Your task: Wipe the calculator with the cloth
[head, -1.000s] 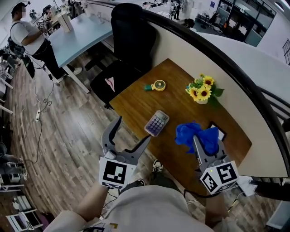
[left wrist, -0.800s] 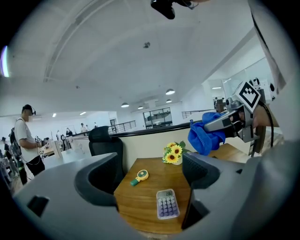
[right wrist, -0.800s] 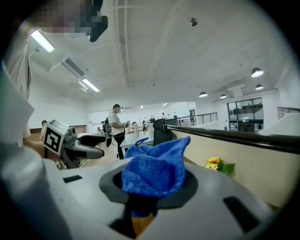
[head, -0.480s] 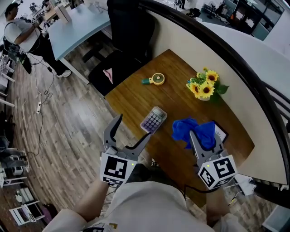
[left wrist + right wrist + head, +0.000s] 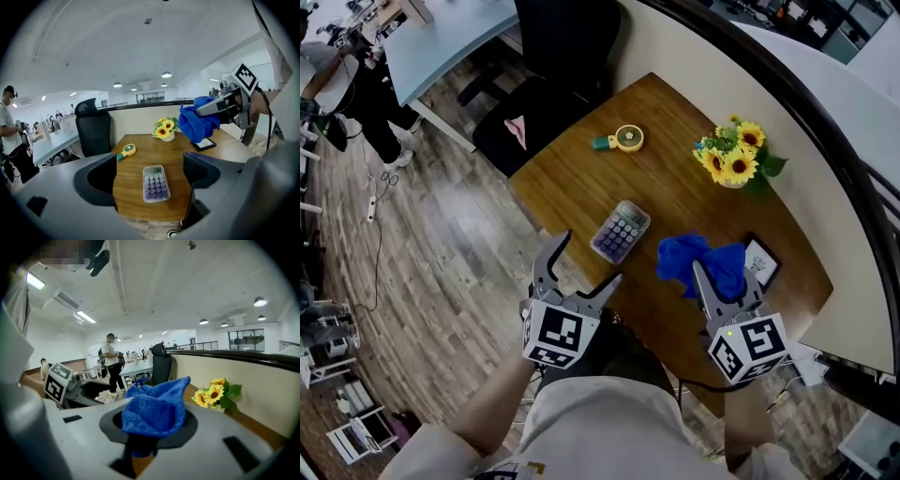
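A small lilac calculator (image 5: 620,232) (image 5: 154,183) lies flat near the front edge of the wooden table (image 5: 581,187). My left gripper (image 5: 581,267) (image 5: 150,176) hangs open just off that edge, its jaws pointing at the calculator with nothing between them. A bunched blue cloth (image 5: 701,266) (image 5: 154,409) (image 5: 199,123) is held above the table to the calculator's right. My right gripper (image 5: 720,281) (image 5: 152,427) is shut on it, and the cloth hides the fingertips.
A yellow tape measure (image 5: 623,141) (image 5: 125,151) lies at the table's far left. A pot of sunflowers (image 5: 733,159) (image 5: 164,130) (image 5: 216,397) stands by the back wall. A dark framed card (image 5: 759,262) lies behind the cloth. A black chair (image 5: 558,56) stands beyond the table.
My left gripper has moved right and forward, closer to the table's edge and the calculator. The right gripper still holds the cloth in much the same place.
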A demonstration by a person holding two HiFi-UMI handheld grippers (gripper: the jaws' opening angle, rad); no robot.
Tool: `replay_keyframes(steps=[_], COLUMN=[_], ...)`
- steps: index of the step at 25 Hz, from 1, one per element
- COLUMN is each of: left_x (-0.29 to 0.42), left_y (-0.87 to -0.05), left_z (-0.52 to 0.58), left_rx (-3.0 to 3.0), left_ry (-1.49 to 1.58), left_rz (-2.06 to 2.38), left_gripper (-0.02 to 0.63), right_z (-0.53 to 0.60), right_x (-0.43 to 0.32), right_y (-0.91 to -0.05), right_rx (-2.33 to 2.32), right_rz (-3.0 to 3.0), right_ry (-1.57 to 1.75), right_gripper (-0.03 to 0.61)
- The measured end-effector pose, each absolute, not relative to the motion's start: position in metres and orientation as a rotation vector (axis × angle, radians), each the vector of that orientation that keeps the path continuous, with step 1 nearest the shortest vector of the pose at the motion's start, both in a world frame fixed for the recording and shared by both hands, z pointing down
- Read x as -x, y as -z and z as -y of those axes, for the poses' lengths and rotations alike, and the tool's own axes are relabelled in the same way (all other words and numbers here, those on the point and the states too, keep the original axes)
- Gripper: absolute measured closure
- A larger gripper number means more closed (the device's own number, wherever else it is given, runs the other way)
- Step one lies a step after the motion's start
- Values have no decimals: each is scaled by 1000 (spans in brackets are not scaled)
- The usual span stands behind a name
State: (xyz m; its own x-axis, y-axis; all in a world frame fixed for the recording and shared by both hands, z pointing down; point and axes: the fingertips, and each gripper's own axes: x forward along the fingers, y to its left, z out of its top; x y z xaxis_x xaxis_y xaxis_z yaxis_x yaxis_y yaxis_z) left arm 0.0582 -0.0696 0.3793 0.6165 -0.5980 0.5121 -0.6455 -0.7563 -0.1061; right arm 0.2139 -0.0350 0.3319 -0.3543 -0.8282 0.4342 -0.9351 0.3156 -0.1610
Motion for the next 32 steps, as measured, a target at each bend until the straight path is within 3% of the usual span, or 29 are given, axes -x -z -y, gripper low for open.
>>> replay_keyframes(steps=[23, 32], left_x=[-77, -78], left_y=[-580, -616], left_z=[78, 82], left_rx=[-2552, -2462], left_ry=[-1000, -1064], left_rz=[806, 786], left_gripper=[175, 173], right_z=[73, 83], right_x=[-182, -177], right_y=[-444, -474], right_rx=[-1532, -1511], right_rz=[2266, 2247], right_ry=[-617, -662], right_gripper=[479, 479])
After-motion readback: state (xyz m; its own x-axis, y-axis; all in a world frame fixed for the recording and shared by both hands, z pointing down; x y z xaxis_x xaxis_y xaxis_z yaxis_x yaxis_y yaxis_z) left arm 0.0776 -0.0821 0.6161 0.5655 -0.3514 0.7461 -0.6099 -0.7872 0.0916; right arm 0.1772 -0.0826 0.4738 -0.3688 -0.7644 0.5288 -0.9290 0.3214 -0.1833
